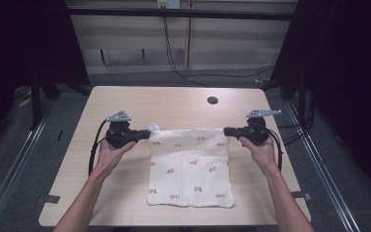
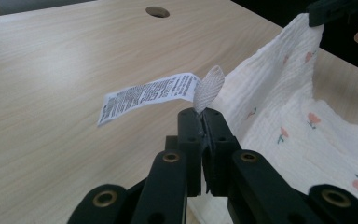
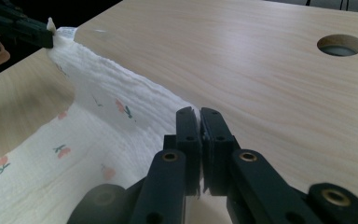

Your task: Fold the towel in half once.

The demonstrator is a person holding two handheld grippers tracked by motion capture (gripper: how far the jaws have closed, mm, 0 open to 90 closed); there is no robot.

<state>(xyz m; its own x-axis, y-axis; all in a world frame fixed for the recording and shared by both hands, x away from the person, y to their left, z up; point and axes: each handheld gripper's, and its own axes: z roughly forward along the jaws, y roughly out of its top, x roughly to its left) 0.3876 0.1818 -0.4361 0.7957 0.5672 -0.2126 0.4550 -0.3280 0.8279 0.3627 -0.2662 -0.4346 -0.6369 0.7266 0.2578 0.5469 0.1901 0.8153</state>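
A white cloth (image 1: 189, 166) printed with small red flowers lies on the light wooden table (image 1: 174, 106), its far edge lifted off the surface. My left gripper (image 1: 148, 134) is shut on the far left corner, where a woven loop (image 2: 209, 88) and a printed care label (image 2: 149, 95) stick out past the jaws. My right gripper (image 1: 226, 130) is shut on the far right corner of the cloth (image 3: 121, 116). The cloth's far edge (image 2: 279, 60) hangs stretched between the two grippers. The near half rests flat on the table.
A round cable hole (image 1: 212, 100) sits in the table beyond the cloth, toward the right. Bare tabletop lies around the cloth on all sides. Cables (image 1: 183, 67) trail over the floor behind the table, and metal rails (image 1: 19, 159) run along both sides.
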